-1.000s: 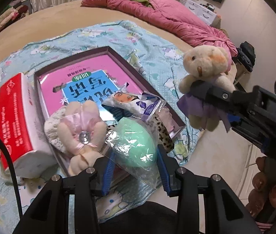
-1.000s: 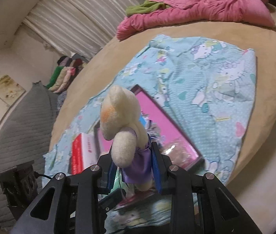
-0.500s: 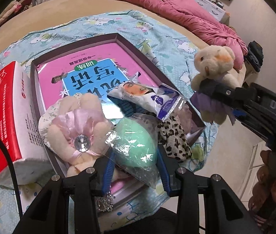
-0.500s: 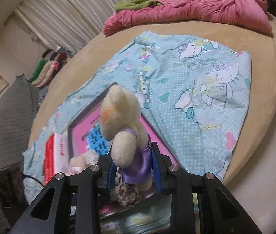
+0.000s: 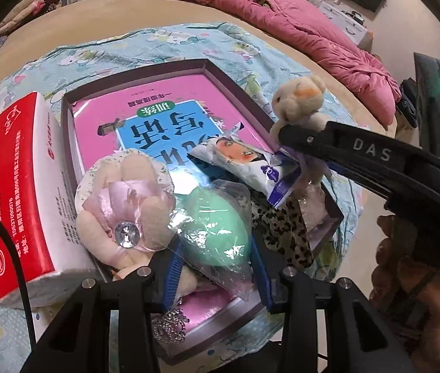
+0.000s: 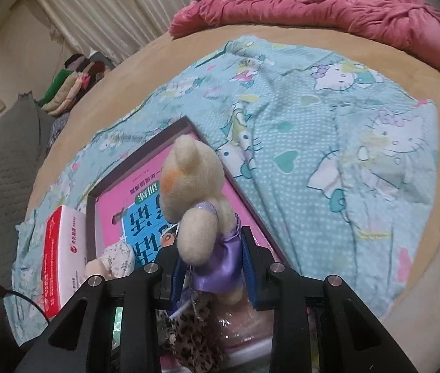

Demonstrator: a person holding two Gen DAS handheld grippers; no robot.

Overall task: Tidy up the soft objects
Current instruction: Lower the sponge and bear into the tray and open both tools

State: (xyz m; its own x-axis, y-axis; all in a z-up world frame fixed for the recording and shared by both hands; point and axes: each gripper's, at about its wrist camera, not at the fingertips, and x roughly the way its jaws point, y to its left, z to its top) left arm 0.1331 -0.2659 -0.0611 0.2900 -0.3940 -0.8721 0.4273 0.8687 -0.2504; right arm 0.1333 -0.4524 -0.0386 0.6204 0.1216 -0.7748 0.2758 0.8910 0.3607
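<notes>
Fuzzy plush bear (image 6: 195, 192) wears shiny satin skirt.

A home bedroom is showing here. A crumpled pink quilt (image 6: 328, 9) is lying on a round tan bed (image 6: 431, 264), a cartoon-cat blue sheet (image 6: 359, 130) is covering it, and pleated pale curtains (image 6: 102, 9) are hanging behind.

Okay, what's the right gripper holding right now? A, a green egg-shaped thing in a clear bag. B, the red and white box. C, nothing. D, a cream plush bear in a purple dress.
D: the right gripper is shut on the bear, its fingers pressing the purple dress on both sides.
</notes>
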